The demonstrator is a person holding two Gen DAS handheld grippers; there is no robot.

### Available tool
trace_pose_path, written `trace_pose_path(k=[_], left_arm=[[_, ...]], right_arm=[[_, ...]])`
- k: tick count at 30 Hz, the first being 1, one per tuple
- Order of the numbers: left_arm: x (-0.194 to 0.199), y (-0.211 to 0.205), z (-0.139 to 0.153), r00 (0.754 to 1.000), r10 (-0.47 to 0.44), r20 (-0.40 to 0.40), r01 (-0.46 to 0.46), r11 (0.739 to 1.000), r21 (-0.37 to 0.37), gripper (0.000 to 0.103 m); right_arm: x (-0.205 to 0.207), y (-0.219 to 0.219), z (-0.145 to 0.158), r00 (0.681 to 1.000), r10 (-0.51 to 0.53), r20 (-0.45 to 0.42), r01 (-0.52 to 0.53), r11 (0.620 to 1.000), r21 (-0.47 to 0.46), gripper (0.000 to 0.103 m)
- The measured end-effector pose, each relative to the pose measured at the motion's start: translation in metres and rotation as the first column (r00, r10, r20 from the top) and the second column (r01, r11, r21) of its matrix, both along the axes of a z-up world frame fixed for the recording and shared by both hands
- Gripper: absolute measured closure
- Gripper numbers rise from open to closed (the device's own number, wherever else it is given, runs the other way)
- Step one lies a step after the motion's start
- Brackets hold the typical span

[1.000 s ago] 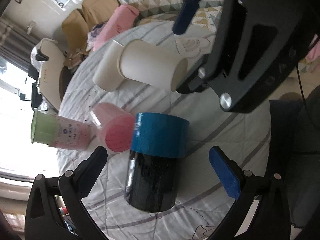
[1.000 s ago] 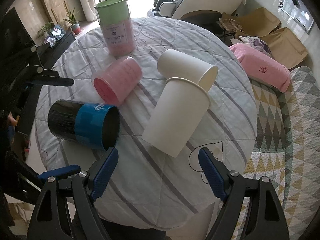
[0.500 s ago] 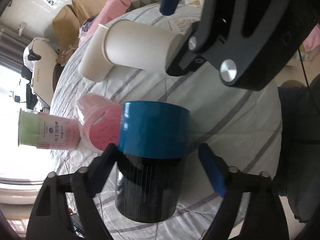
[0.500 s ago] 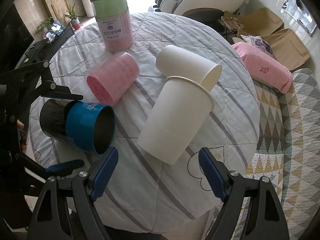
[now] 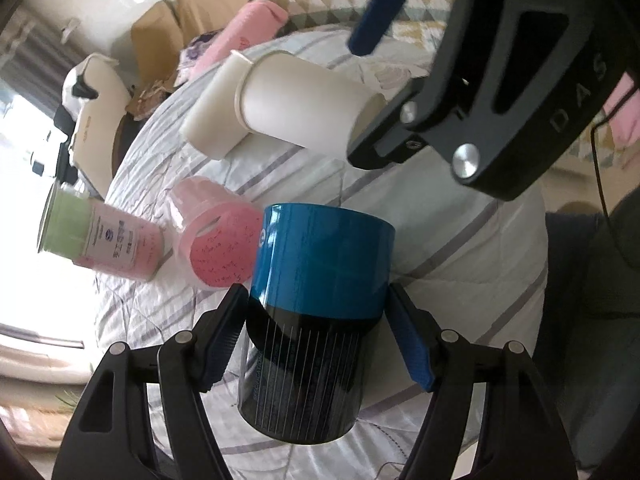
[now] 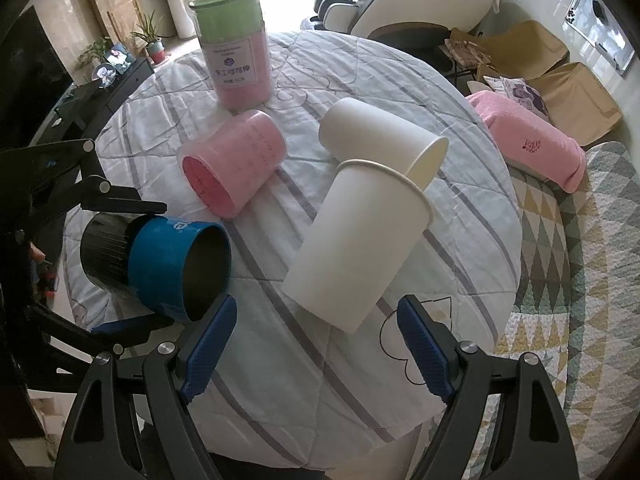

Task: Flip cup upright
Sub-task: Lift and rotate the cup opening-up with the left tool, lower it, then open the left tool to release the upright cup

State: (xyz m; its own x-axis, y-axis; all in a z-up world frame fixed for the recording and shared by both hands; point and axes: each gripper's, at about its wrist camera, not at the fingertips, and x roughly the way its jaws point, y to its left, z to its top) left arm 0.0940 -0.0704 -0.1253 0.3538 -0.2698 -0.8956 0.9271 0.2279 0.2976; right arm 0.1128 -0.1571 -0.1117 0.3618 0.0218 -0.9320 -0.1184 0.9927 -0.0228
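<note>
A black cup with a blue band (image 5: 316, 320) lies on its side on the round table (image 6: 460, 208), mouth away from my left gripper (image 5: 316, 336). The left gripper's pads press both sides of this cup; it shows in the right wrist view (image 6: 160, 264) too. Two white paper cups (image 6: 360, 236) lie on their sides, one behind the other (image 6: 380, 140). A pink cup (image 6: 236, 164) lies on its side. My right gripper (image 6: 316, 344) is open and empty, just in front of the nearer white cup.
A tall jar with a green lid (image 6: 236, 52) stands upright at the far side of the table. A pink cushion (image 6: 532, 152), brown boxes (image 6: 560, 80) and a massage chair (image 6: 416, 8) stand beyond the table. A patterned rug (image 6: 580, 280) lies on the floor to the right.
My left gripper has moved forward around the black and blue cup and closed on it. My right gripper has stayed open near the white cup.
</note>
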Motion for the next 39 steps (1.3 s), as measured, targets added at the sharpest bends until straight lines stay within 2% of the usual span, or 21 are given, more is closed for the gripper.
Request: trace_pose_path(k=[3,7,11,15,17,18,19,21,22,25,27,28,31,36,39], left_arm=[[0.005,0.010,0.004,0.998,0.052,-0.025,-0.054,0.997,-0.059,0.032],[0.010,0.025,0.008,0.989,0.143,-0.046,-0.148,0.978,-0.149,0.032],[0.018,0.046,0.013,0.963,0.254,-0.086,-0.268,0.925,-0.270,0.032],[0.020,0.066,0.013,0.922,0.371,-0.112,-0.384,0.835,-0.393,0.032],[0.018,0.072,0.014,0.906,0.407,-0.116,-0.414,0.797,-0.441,0.032],[0.019,0.077,0.016,0.892,0.433,-0.128,-0.438,0.763,-0.476,0.032],[0.019,0.081,0.016,0.886,0.442,-0.141,-0.451,0.747,-0.489,0.032],[0.021,0.087,0.017,0.864,0.472,-0.175,-0.485,0.691,-0.536,0.032],[0.024,0.087,0.017,0.859,0.480,-0.180,-0.493,0.677,-0.546,0.032],[0.030,0.086,0.019,0.826,0.532,-0.184,-0.526,0.612,-0.591,0.032],[0.034,0.085,0.020,0.815,0.539,-0.211,-0.541,0.578,-0.610,0.032],[0.036,0.084,0.019,0.801,0.556,-0.220,-0.557,0.559,-0.615,0.034],[0.035,0.079,0.011,0.768,0.603,-0.215,-0.591,0.540,-0.599,0.034],[0.029,0.081,0.011,0.744,0.629,-0.224,-0.613,0.511,-0.603,0.034],[0.027,0.078,0.012,0.739,0.640,-0.211,-0.616,0.515,-0.596,0.034]], right_arm=[[-0.002,-0.001,0.002,1.000,0.000,0.008,0.000,1.000,0.009,0.019],[-0.004,0.001,0.003,1.000,0.006,0.013,-0.006,1.000,0.017,0.019],[-0.004,0.002,0.004,1.000,0.012,0.021,-0.013,1.000,0.026,0.019],[-0.004,0.006,0.004,0.999,0.023,0.025,-0.024,0.999,0.032,0.019],[-0.004,0.008,0.004,0.999,0.028,0.027,-0.029,0.999,0.036,0.019],[-0.003,0.009,0.005,0.999,0.029,0.028,-0.030,0.999,0.037,0.019],[-0.003,0.010,0.005,0.999,0.029,0.031,-0.030,0.999,0.038,0.019],[-0.002,0.010,0.006,0.999,0.028,0.035,-0.030,0.999,0.042,0.019],[-0.001,0.011,0.006,0.999,0.027,0.035,-0.029,0.999,0.043,0.019],[0.000,0.011,0.007,0.999,0.027,0.040,-0.029,0.999,0.045,0.019],[0.002,0.011,0.007,0.999,0.028,0.041,-0.030,0.998,0.048,0.019],[0.002,0.012,0.006,0.999,0.029,0.041,-0.031,0.998,0.049,0.019],[0.003,0.013,0.005,0.999,0.032,0.040,-0.034,0.998,0.050,0.019],[0.004,0.014,0.004,0.998,0.039,0.040,-0.041,0.998,0.054,0.019],[0.003,0.015,0.005,0.998,0.040,0.042,-0.043,0.997,0.058,0.019]])
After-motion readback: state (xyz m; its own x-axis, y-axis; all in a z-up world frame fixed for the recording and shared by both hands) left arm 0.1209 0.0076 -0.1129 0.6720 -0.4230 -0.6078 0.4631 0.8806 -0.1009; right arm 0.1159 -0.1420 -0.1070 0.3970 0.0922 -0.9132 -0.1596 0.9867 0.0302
